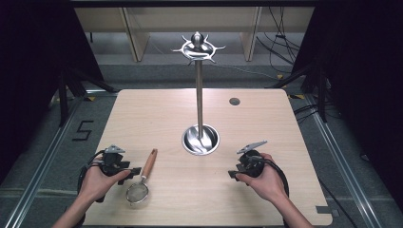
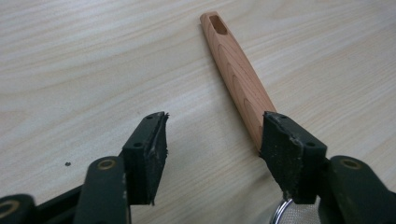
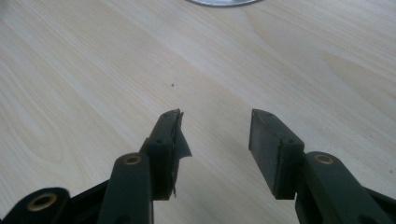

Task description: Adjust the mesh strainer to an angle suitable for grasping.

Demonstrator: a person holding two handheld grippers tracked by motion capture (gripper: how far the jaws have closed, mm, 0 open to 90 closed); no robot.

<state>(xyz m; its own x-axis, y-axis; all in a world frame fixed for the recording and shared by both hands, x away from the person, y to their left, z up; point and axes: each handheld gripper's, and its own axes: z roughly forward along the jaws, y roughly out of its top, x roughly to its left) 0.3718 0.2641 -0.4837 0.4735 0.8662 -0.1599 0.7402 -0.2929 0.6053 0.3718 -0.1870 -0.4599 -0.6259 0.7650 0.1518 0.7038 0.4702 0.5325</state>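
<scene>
Wooden-handled strainer (image 1: 141,182) is lying on the table (image 1: 266,123) just beside the left gripper (image 2: 212,140), whose jaws are gaping wide, apparently lining up for its handle. Right gripper (image 3: 215,135) is waiting, likewise wide, holding nothing, near the hook stand (image 1: 199,95).

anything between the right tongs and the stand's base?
Nothing: bare wooden tabletop between the right tongs and the stand's round metal base, per the high view and right gripper view.

One strainer (image 1: 141,178) (wooden-handled), one stand (image 1: 200,95).
</scene>
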